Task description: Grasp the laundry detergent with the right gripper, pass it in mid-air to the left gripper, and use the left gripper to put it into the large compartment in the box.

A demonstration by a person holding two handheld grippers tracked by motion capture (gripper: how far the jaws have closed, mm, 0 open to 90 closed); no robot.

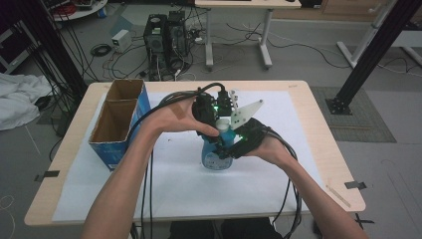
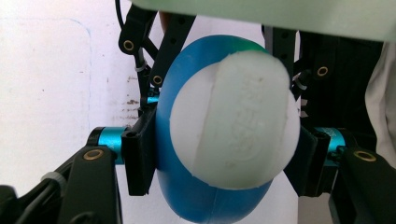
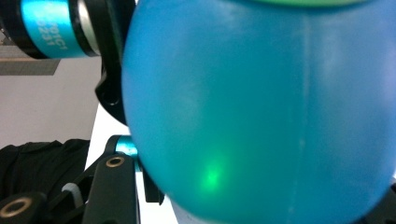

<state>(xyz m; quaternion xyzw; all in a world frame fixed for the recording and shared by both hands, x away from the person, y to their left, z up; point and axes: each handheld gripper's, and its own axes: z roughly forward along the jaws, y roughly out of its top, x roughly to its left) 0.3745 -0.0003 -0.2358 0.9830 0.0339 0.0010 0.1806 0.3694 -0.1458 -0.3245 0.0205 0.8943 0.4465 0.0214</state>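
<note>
A blue bottle (image 1: pixel 214 158) with a white cap (image 2: pixel 233 123) stands upright on the white sheet (image 1: pixel 199 194) at the middle of the table. My left gripper (image 1: pixel 220 125) comes down from above and is shut on the bottle's top; its pads (image 2: pixel 140 156) press on the blue shoulder on either side of the cap. My right gripper (image 1: pixel 228 149) reaches in from the right and holds the bottle's body (image 3: pixel 261 116). Its left finger (image 3: pixel 114 186) lies against the blue wall. The other finger is mostly hidden behind the bottle.
An open cardboard box with blue sides (image 1: pixel 119 124) stands at the table's left, two compartments showing. The wooden table (image 1: pixel 326 164) borders the sheet. Cables trail from both grippers over the near edge. Computer towers (image 1: pixel 166 37) and wires sit on the floor beyond.
</note>
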